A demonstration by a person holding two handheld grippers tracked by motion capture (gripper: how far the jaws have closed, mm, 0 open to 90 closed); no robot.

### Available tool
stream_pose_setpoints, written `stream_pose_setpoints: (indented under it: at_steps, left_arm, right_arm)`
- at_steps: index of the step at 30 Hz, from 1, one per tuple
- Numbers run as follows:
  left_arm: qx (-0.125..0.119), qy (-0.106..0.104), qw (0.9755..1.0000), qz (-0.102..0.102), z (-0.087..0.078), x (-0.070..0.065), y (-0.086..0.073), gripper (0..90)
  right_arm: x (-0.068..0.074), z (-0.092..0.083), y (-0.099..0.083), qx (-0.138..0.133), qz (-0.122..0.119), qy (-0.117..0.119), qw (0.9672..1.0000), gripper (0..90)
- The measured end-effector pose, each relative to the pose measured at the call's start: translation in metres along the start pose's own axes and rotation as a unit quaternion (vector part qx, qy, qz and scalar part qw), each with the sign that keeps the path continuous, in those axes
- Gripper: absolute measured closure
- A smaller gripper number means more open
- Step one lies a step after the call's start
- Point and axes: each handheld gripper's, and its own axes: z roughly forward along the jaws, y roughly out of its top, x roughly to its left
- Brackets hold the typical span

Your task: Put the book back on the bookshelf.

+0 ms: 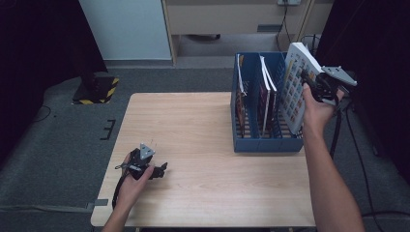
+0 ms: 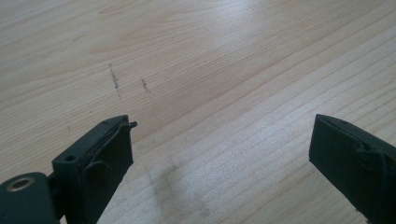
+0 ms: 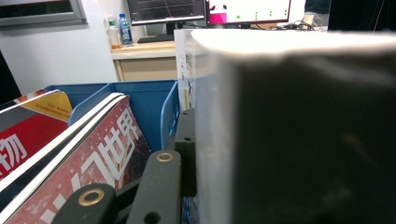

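**Thick book poised over the last slot of the blue rack**

The thick book [image 1: 296, 87], its cover printed with a grid of small pictures, stood tilted at the right end of the blue file rack [image 1: 263, 142], its lower edge down at the rightmost compartment and its top leaning away to the right. The right gripper [image 1: 309, 79] was clamped on it near the upper right edge; in the right gripper view the book's pale page block [image 3: 215, 140] pressed flat against one black jaw, with the other jaw hidden behind the book. How far the lower edge had entered the slot could not be told.

Two thinner magazines [image 1: 267, 92] already stood in the compartments to the left, one red-covered with large white characters [image 3: 88, 158], both leaning.

To seat the book well, it probably needed to be brought upright first, so that its bottom edge ran parallel to the divider walls, then lowered straight down without scraping the neighbouring magazine. The grip ought to open only once the weight rested on the rack floor; letting go early might tip the book outward over the rack's right wall.

The left gripper [image 1: 159, 170] lay well apart on the wooden table [image 1: 193, 125], near the front left, its jaws spread wide over bare wood and holding nothing.
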Motion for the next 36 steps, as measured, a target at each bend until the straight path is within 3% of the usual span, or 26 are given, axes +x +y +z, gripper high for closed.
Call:
stream_pose_setpoints:
  at_steps: [36]
  left_arm:
    - [-0.003,0.0,1.0,0.0,0.0,-0.001,0.0,5.4]
  right_arm:
    - [-0.002,0.015,-0.047,0.029,0.012,-0.009,0.9995,73.6]
